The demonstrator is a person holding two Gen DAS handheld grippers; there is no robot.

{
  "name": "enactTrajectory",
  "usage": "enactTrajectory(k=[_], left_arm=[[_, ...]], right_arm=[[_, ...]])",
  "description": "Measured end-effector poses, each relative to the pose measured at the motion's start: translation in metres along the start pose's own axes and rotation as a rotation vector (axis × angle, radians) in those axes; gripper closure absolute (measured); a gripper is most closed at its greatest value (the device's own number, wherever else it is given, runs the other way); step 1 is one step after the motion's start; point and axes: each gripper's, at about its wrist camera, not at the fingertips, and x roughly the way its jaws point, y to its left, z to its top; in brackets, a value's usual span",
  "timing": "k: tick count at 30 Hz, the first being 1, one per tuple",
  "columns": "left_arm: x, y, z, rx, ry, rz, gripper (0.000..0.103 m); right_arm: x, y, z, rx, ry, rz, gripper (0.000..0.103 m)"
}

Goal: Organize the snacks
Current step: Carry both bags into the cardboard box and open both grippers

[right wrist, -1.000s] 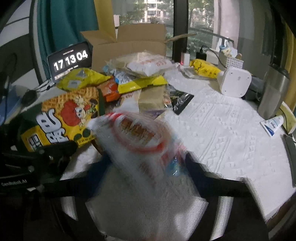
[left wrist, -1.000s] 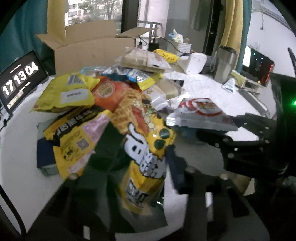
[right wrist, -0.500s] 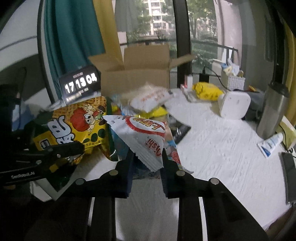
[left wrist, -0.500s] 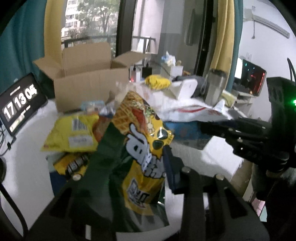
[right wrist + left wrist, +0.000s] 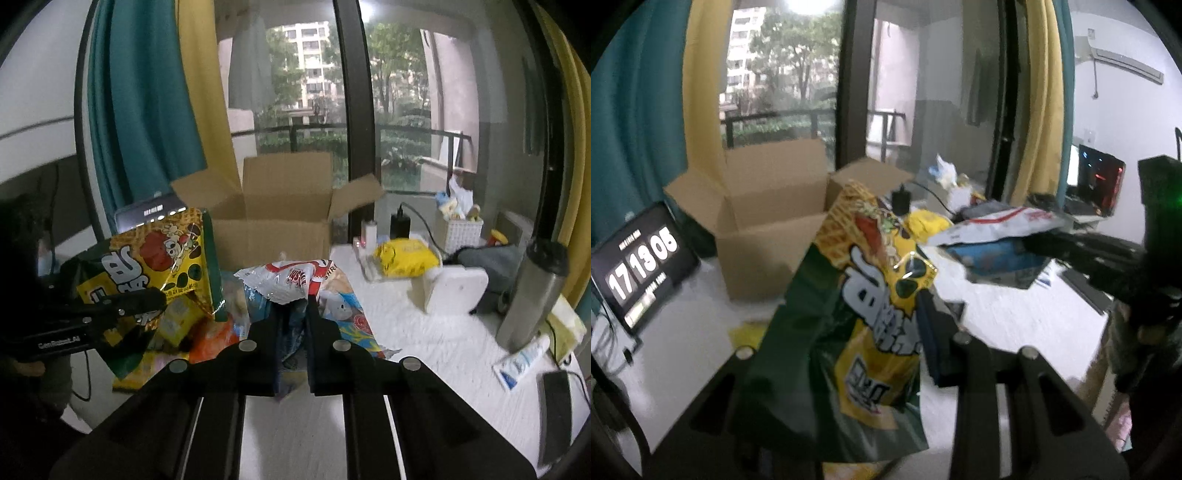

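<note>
My left gripper [image 5: 857,332] is shut on a yellow and green snack bag [image 5: 864,295] and holds it up above the table. The same bag [image 5: 155,254] shows at the left of the right wrist view, in the left gripper [image 5: 147,299]. My right gripper [image 5: 291,306] is shut on a white, red and blue shrimp chip bag [image 5: 295,280], lifted clear of the table. That bag [image 5: 997,229] shows at the right of the left wrist view. An open cardboard box [image 5: 273,214] stands behind both bags, also in the left wrist view [image 5: 768,221].
A pile of snack packets [image 5: 207,332] lies below the lifted bags. A clock display [image 5: 639,266] stands left of the box. A yellow packet [image 5: 402,254], a white device [image 5: 450,288], a steel tumbler [image 5: 532,291] and a tube [image 5: 521,362] sit on the white tablecloth at the right.
Both grippers have risen with their bags, from the level of the snack pile to well above it. The box now sits lower in both views. The clock went from 17:13:04 to 17:13:05.
</note>
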Motion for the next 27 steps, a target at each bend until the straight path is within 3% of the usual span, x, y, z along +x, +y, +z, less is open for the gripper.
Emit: enactTrajectory(k=[5, 14, 20, 27], left_arm=[[0.016, 0.032, 0.025, 0.001, -0.049, 0.061, 0.069], [0.064, 0.091, 0.069, 0.012, -0.125, 0.149, 0.069], [0.124, 0.126, 0.094, -0.009, -0.109, 0.161, 0.069], [0.194, 0.156, 0.113, -0.075, -0.015, 0.131, 0.066]], right_arm=[[0.02, -0.006, 0.029, -0.016, -0.057, -0.008, 0.092], [0.098, -0.012, 0.086, -0.076, -0.116, 0.006, 0.092], [0.167, -0.017, 0.119, -0.093, -0.101, 0.017, 0.092], [0.243, -0.014, 0.131, -0.083, -0.036, 0.002, 0.091]])
